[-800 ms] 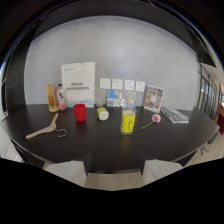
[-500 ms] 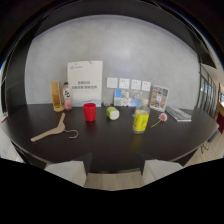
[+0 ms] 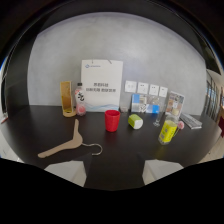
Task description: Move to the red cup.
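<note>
- Red cup (image 3: pixel 112 120): stands upright on the dark worktop (image 3: pixel 125 155), well beyond the fingertips and almost straight ahead of them, a little toward the left finger.
- Gripper (image 3: pixel 110 172): two pale fingers show at the bottom of the view, spread wide apart with bare worktop between them; nothing is held.
- Neighbours of the cup: a small yellow-green object (image 3: pixel 135 121) lies just beside it on the right; a wooden hanger (image 3: pixel 67 144) lies nearer the fingers on the left; a tall amber glass (image 3: pixel 67 99) and a small bottle (image 3: pixel 80 99) stand behind to the left, before a white paper bag (image 3: pixel 102 86).
- Yellow bottle (image 3: pixel 168 131): stands apart to the right, nearer than the cup.
- Suggested approach: advance straight along the open lane between hanger and yellow bottle, keeping the cup centred between the fingers.
- Height: judged best kept low enough to frame the cup's body, yet clear of the hanger's wire hook.
- Risk: drifting right could nudge the yellow-green object.
</note>
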Available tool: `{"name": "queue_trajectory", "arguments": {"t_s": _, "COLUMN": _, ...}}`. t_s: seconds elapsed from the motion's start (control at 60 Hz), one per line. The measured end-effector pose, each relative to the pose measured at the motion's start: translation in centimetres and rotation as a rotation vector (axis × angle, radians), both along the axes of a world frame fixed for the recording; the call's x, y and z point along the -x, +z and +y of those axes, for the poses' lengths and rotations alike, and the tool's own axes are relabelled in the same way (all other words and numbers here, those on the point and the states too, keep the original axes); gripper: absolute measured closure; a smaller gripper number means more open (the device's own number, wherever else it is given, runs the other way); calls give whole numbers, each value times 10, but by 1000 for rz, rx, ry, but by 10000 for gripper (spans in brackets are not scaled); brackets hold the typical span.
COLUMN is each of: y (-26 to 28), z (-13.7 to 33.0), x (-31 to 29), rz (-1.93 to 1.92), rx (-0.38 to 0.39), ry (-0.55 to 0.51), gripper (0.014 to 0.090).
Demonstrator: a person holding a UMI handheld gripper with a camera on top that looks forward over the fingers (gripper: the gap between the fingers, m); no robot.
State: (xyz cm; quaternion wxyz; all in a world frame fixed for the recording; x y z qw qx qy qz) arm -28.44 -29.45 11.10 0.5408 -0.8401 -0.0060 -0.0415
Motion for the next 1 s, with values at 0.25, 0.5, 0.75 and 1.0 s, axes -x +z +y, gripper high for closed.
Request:
{"name": "queue_trajectory", "arguments": {"t_s": 0.25, "y": -12, "z": 86, "x": 1, "rz": -2, "rx": 8, "ry": 4, "gripper": 196}}
{"name": "queue_trajectory", "arguments": {"t_s": 0.5, "y": -32, "z": 171, "x": 0, "rz": 7, "rx": 39, "ry": 25, "gripper": 195}}
{"name": "queue_trajectory", "arguments": {"t_s": 0.75, "y": -55, "z": 201, "x": -8, "rz": 18, "rx": 88, "ry": 16, "gripper": 192}}
{"name": "queue_trajectory", "arguments": {"t_s": 1.0, "y": -58, "z": 205, "x": -7, "rz": 14, "rx": 95, "ry": 19, "gripper": 194}}
